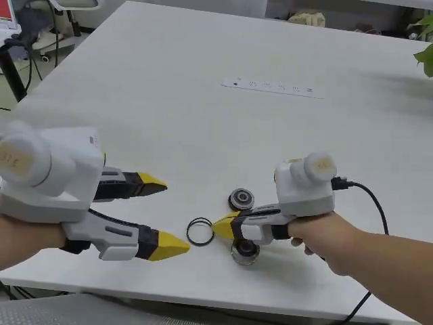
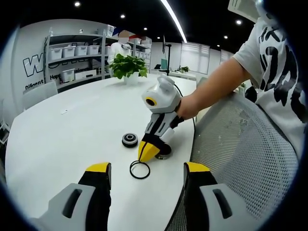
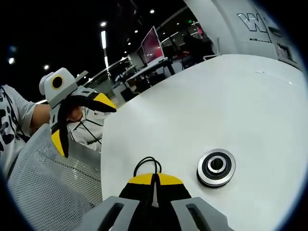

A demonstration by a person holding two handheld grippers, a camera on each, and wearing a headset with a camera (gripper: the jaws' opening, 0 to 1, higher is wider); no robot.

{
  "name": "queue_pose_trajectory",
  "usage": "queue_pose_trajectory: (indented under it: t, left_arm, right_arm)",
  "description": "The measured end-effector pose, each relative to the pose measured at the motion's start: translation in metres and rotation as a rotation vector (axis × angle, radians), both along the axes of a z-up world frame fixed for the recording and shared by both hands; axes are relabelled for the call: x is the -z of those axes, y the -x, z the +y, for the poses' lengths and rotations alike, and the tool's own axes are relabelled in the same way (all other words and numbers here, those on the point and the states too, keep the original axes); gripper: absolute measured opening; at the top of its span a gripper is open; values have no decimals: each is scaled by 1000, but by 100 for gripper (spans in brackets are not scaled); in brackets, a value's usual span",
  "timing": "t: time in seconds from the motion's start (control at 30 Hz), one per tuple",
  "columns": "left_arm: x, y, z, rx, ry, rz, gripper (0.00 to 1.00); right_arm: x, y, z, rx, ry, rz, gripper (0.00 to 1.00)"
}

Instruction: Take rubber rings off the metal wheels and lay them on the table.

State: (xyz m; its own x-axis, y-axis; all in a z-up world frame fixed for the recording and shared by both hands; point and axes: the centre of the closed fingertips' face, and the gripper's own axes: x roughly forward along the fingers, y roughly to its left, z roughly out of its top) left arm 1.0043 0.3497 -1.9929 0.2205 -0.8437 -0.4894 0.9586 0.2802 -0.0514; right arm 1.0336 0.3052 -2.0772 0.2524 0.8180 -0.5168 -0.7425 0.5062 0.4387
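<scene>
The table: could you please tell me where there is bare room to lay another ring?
Bare: the wide stretch of table between the far wheel and the power strip, and the right side beyond the cable. Crowded: the near edge, where the ring, the near wheel, and the left hand-held gripper and right hand-held gripper sit close together.

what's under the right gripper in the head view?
A metal wheel sits on the table beneath the right gripper; the gripper body covers its top, so its rim can't be checked. The loose rubber ring lies beside, not under.
</scene>
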Motion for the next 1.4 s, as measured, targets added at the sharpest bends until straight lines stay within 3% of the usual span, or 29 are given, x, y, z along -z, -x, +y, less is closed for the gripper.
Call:
queue_pose_trajectory:
  t: [0.73,1.03,1.4]
  left_arm:
    - [0,-3,-2,4,-6,8,58]
    - [-3,-4,-4,5,-5,9,57]
    - [-10,-11,-7,0,-1,4,57]
  right_arm:
    - [0,-4,-3,20,16,-6,1]
    - [-12,-4,-6,25,-13,-14,4]
    - [-34,-4,-12,31,-47,-56,9]
